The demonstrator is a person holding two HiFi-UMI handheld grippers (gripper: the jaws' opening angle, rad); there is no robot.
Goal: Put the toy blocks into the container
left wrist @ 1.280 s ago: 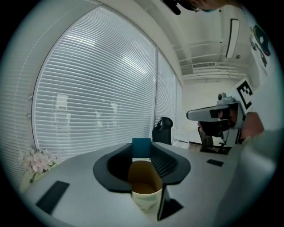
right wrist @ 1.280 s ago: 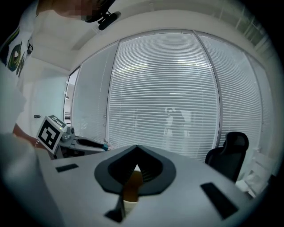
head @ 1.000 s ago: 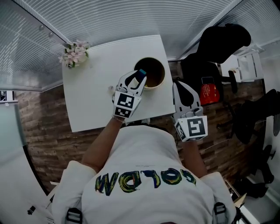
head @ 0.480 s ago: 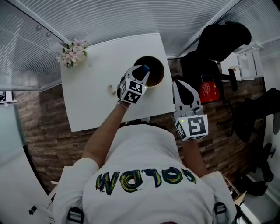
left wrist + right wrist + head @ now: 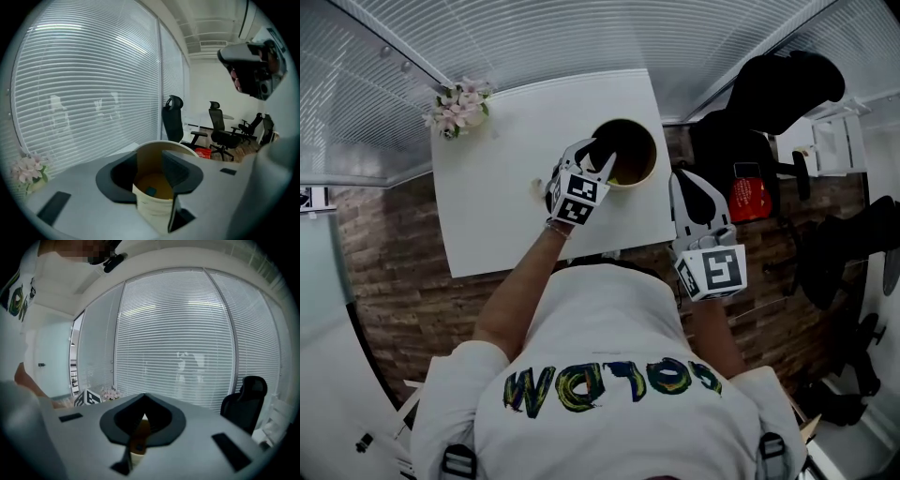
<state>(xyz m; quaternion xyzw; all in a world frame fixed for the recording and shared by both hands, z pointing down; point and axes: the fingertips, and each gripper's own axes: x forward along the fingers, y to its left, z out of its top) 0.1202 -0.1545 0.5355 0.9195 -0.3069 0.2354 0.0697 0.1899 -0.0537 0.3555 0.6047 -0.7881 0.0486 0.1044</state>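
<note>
A round tan paper container (image 5: 650,157) stands near the right edge of the white table (image 5: 497,225). My left gripper (image 5: 602,157) hovers over its near rim. Its jaws are opening and nothing is between them. In the left gripper view I look down between the jaws of the left gripper (image 5: 150,169) into the container (image 5: 154,208), where a small blue block (image 5: 150,191) lies on the yellowish bottom. My right gripper (image 5: 685,176) hangs off the table's right side, shut and empty. In its own view the right gripper (image 5: 143,416) points toward the container (image 5: 138,447).
A small pale object (image 5: 536,188) lies on the table left of the left gripper. A pot of pink flowers (image 5: 459,105) stands at the far left corner. Black office chairs (image 5: 769,94) and a red item (image 5: 748,199) sit right of the table, with blinds behind.
The left gripper has moved forward over the container's rim. The blue block that was between its jaws is gone from them and lies inside the container. The right gripper has stayed put.
</note>
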